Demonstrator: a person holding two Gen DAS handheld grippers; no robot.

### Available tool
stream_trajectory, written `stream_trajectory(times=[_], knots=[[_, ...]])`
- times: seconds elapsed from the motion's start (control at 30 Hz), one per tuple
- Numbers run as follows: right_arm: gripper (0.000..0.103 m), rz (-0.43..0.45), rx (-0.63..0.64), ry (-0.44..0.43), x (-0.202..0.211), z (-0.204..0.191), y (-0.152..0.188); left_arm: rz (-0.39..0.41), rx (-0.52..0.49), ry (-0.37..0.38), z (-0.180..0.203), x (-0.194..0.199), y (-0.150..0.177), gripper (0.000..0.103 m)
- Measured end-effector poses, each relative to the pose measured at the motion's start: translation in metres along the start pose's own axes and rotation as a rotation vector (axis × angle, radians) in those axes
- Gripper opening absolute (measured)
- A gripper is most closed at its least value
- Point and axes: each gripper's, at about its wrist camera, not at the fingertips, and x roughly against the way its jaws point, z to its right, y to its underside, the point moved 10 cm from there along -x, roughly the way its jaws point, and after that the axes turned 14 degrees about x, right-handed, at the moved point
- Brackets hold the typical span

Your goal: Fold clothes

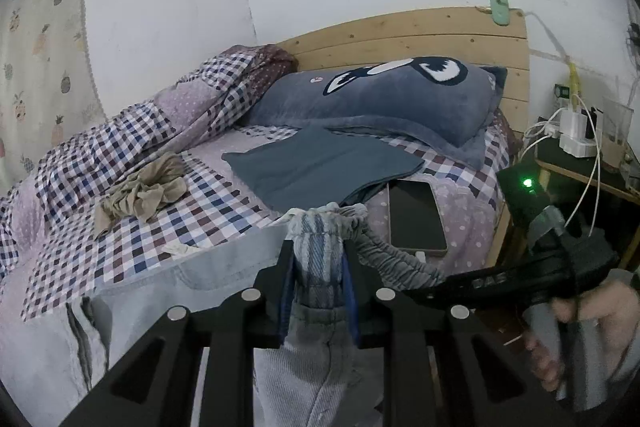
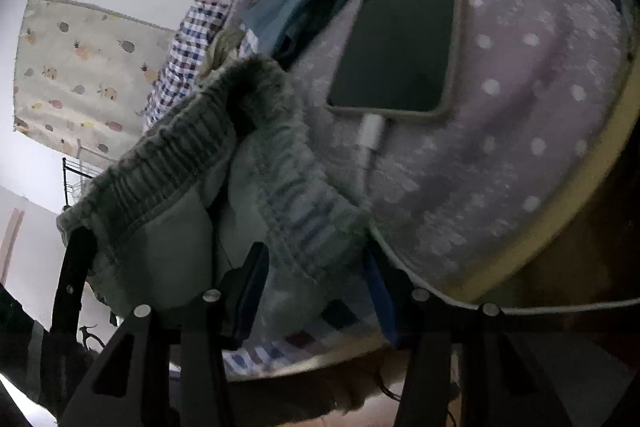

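Pale grey-blue denim pants (image 1: 180, 287) with an elastic waistband (image 2: 172, 163) hang over the near edge of the bed, one part spread on the sheet. My left gripper (image 1: 317, 263) is shut on a bunched piece of the waistband, and its black finger (image 2: 76, 267) shows at the left of the right wrist view. From there the band stretches right to my right gripper (image 1: 444, 285), which a hand holds. In its own view the right gripper (image 2: 312, 283) is shut on thick waistband fabric, close above the mattress edge.
On the checked bed sheet (image 1: 192, 223) lie a crumpled beige garment (image 1: 144, 191), a flat blue-grey cloth (image 1: 320, 163) and a dark tablet (image 1: 416, 215) on a charging cable. A grey cartoon pillow (image 1: 380, 99) leans on the wooden headboard. A cluttered bedside table (image 1: 580, 167) stands right.
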Motion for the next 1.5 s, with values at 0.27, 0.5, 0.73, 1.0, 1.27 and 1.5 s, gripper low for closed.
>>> stream_trajectory(times=[0.27, 0.5, 0.73, 1.0, 1.27, 1.5], knots=[[0.028, 0.132, 0.145, 0.079, 0.009, -0.031, -0.015, 0.02, 0.062, -0.011, -0.013, 0.007, -0.021, 0.021], [0.014, 0.264, 0.401, 0.023, 0.049, -0.125, -0.01, 0.049, 0.09, 0.026, -0.022, 0.026, -0.056, 0.021], [0.014, 0.26, 0.359, -0.058, 0.046, -0.134, 0.001, -0.063, -0.007, 0.154, 0.01, 0.024, -0.011, 0.027], [0.014, 0.193, 0.15, -0.156, 0.043, -0.086, -0.005, -0.069, -0.25, 0.093, 0.055, 0.021, 0.043, 0.068], [0.014, 0.105, 0.184, -0.208, 0.037, -0.081, -0.007, 0.065, -0.526, -0.195, 0.081, 0.002, 0.075, 0.078], [0.017, 0.049, 0.244, -0.268, 0.039, -0.09, -0.003, 0.147, -0.541, -0.347, 0.079, -0.015, 0.069, 0.077]])
